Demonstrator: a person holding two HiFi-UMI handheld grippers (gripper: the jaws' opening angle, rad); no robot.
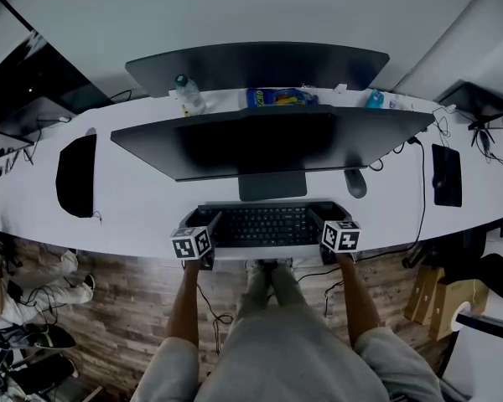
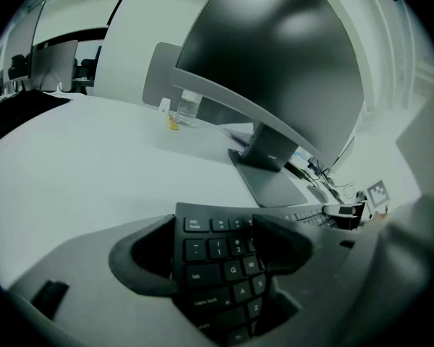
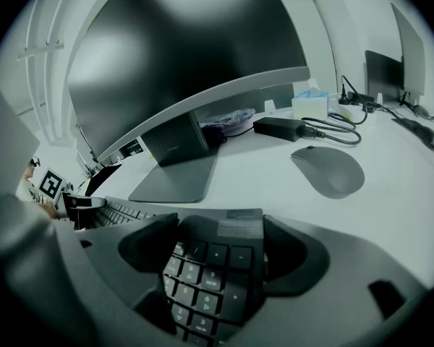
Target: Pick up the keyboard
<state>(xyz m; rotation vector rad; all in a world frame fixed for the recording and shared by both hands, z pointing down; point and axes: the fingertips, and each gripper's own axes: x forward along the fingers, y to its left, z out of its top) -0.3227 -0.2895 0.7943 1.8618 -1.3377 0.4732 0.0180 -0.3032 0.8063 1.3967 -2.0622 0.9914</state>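
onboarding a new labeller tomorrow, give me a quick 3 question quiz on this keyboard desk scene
1. True or false: the left end of the keyboard lies between the jaws of the left gripper.
2. In the right gripper view, what lies on the desk to the right of the monitor stand? A) a mug B) a mouse C) a stapler
3. Which block of keys sits between the jaws of the right gripper?

Key: 1 true; 2 B; 3 the number pad.
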